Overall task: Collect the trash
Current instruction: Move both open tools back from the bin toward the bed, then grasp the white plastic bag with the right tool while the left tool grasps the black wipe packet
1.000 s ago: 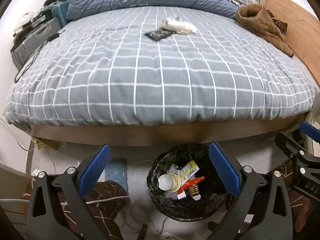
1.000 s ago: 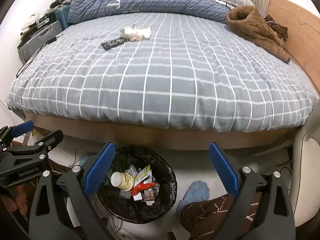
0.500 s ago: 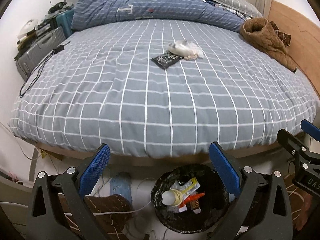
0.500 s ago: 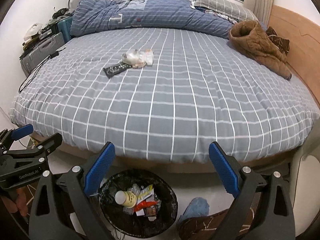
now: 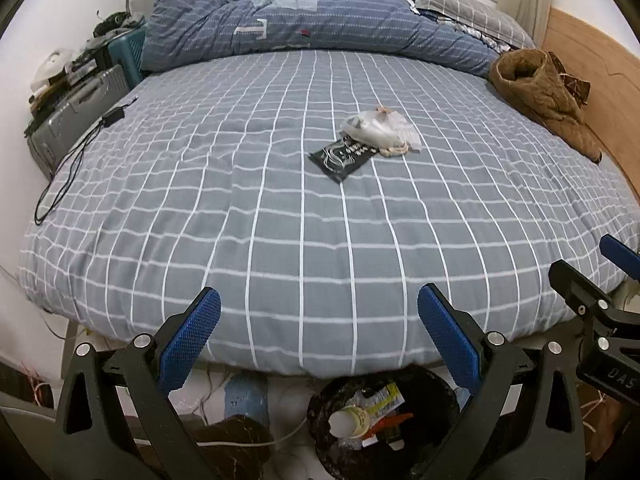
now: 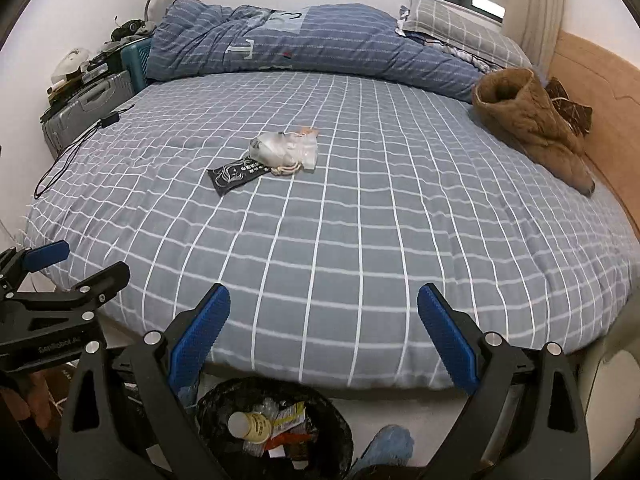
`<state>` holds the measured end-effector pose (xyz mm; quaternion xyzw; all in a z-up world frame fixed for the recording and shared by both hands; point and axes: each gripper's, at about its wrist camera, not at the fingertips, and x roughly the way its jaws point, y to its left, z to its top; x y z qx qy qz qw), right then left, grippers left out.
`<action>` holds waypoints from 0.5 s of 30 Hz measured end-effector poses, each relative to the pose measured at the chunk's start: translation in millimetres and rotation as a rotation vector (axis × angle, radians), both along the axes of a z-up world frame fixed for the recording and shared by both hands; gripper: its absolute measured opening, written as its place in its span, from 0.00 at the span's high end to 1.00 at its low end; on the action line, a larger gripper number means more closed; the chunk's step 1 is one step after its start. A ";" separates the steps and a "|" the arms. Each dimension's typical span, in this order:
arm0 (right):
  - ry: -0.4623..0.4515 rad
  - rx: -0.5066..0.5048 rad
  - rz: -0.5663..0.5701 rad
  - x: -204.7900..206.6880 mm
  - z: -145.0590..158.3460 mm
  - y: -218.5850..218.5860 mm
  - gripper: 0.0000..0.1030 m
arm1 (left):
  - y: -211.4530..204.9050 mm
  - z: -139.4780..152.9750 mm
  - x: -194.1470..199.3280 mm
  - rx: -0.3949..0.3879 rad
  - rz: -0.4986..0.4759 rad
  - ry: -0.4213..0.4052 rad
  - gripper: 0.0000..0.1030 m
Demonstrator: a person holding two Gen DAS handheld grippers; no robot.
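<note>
Wide bed under grey white-checked cover [image 5: 280, 208], bare save for litter at its far middle. Below the near edge, black-lined round bin [image 6: 224, 404], already part filled. Farther off: clear crumpled plastic bag [image 5: 376, 128] touching flat black printed wrapper [image 5: 340, 158]. Left gripper [image 5: 318, 332], right gripper [image 6: 322, 330]: both spread wide, empty, facing the litter, presumably for a reach.

Grid-patterned grey bed [image 5: 280, 220], rumpled blue duvet [image 5: 304, 24], brown coat [image 6: 532, 120], grey suitcase [image 5: 76, 116] beside it.

The bed cover [image 5: 280, 220] is grey with white squares. The wrapper [image 5: 342, 157] is black (with white marks). The coat [image 6: 532, 124] is brown.
</note>
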<state>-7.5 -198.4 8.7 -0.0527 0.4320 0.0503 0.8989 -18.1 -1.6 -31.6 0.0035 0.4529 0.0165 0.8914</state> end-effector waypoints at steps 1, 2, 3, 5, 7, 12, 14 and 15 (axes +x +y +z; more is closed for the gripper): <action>0.000 -0.001 0.003 5.5 -0.4 1.1 0.12 | 1.0 0.2 3.7 0.000 0.000 -0.001 0.06; -0.001 -0.003 0.007 11.2 -1.1 2.2 0.12 | 2.8 0.4 9.7 0.000 0.002 -0.002 0.06; -0.001 -0.005 0.009 19.4 -2.2 3.6 0.12 | 4.7 0.2 15.2 0.001 0.004 -0.002 0.06; 0.001 -0.006 0.012 33.6 -5.1 5.3 0.12 | 11.0 -0.2 28.7 0.003 0.011 -0.003 0.06; 0.005 -0.005 0.016 50.8 -9.4 8.7 0.12 | 17.2 -0.3 42.6 0.006 0.019 -0.006 0.06; 0.007 0.000 0.023 96.8 -19.8 21.4 0.12 | 34.7 -1.7 79.0 0.008 0.036 -0.014 0.06; 0.007 0.003 0.028 113.9 -24.3 27.4 0.12 | 41.7 -4.3 95.7 0.009 0.041 -0.017 0.06; 0.009 0.007 0.034 126.2 -28.1 32.2 0.12 | 44.9 -6.1 103.8 0.008 0.042 -0.017 0.06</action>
